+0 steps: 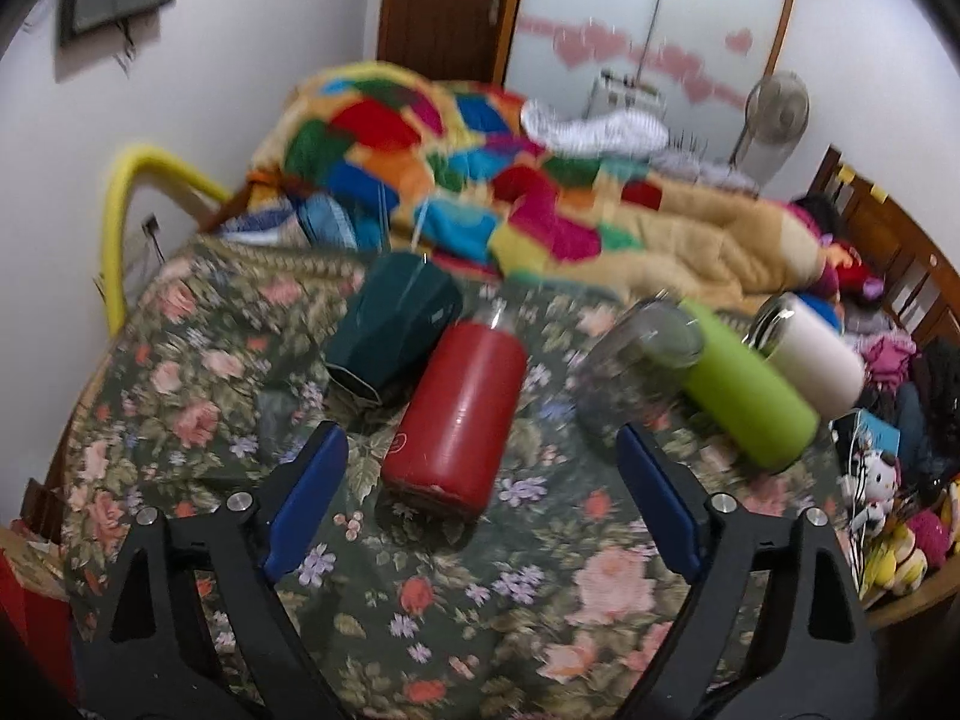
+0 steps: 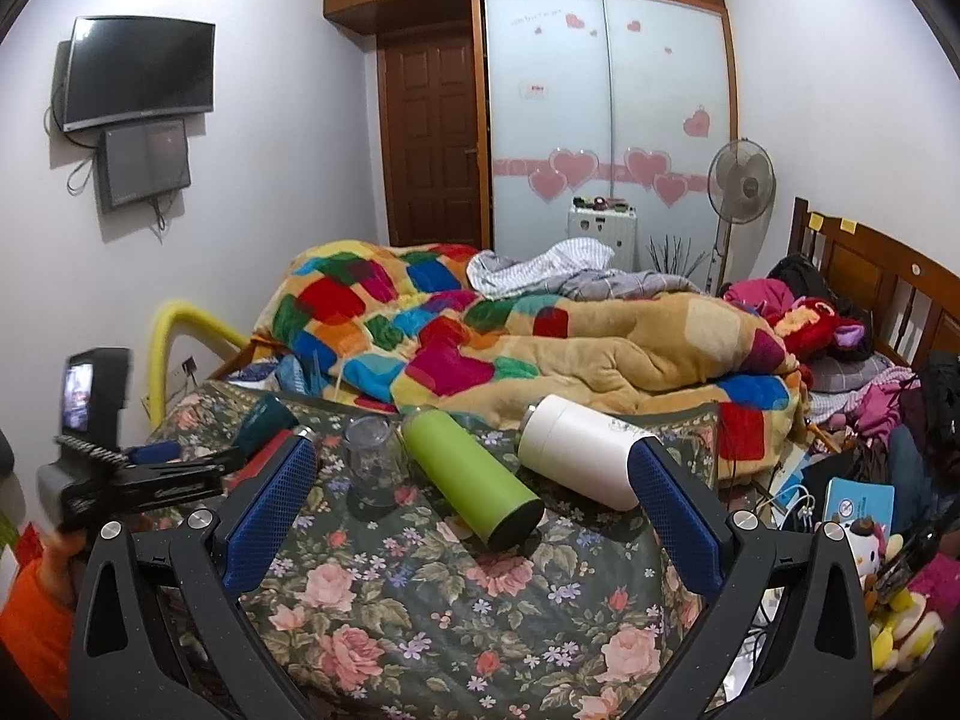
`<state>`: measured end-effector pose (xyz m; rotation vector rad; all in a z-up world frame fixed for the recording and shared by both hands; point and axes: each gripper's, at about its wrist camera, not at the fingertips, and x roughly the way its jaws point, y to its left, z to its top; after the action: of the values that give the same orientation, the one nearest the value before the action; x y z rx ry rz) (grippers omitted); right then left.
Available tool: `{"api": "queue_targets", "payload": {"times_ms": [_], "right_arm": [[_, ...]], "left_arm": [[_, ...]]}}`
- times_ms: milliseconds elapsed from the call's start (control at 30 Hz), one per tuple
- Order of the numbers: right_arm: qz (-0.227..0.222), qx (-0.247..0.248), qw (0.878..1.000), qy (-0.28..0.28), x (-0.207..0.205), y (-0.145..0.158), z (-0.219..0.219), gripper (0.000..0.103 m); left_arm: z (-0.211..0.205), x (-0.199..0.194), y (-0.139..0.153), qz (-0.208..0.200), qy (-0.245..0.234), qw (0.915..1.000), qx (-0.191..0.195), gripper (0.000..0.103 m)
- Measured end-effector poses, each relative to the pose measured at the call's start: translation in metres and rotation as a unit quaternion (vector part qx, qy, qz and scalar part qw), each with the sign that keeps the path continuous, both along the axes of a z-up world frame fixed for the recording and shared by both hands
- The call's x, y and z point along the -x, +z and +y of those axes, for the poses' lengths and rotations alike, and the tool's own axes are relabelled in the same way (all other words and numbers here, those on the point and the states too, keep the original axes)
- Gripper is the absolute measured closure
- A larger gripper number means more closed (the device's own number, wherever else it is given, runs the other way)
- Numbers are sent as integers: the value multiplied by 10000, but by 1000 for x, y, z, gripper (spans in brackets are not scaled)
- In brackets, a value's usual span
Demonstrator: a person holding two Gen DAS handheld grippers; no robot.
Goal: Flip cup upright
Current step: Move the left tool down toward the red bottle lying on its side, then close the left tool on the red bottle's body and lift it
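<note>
Left claw (image 1: 480, 498) wide open, hovering at red cup (image 1: 459, 414); right claw (image 2: 474, 504) wide open, empty

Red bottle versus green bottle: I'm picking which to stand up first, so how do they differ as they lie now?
The red bottle is wider and stubbier; the green bottle is slimmer. The red bottle lies between the open fingers of the left tool, base toward it; the green bottle lies off to that tool's right, beside a white bottle. Both lie on their sides on the floral cover, ungripped.
</note>
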<state>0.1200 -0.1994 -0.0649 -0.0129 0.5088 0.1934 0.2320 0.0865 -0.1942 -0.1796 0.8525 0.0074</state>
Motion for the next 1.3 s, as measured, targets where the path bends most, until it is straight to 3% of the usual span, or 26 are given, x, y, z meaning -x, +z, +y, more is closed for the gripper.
{"api": "queue_targets", "payload": {"times_ms": [133,267,500,733,1067,1300], "right_arm": [[135,43,9999,-31,-10,-8,4,0],[227,93,9997,-33,-17,-14,6,0],[275,136,9995,-3,-26,-20,10,0],[336,129,9993,37,-31,-25,14,0],[404,180,9990,71,-30,-28,17,0],[437,192,9988,53,-28,-29,15,0]], "left_arm": [[7,-28,-25,461,-210,9987,78,18],[-1,-49,-44,879,-493,9949,-90,24],[-10,-66,-54,1111,-787,9904,-244,26],[-19,-84,-71,1520,-1003,9833,-60,41],[-30,-84,-78,1395,-857,9859,-348,42],[-31,-57,-67,1133,-770,9892,-516,42]]}}
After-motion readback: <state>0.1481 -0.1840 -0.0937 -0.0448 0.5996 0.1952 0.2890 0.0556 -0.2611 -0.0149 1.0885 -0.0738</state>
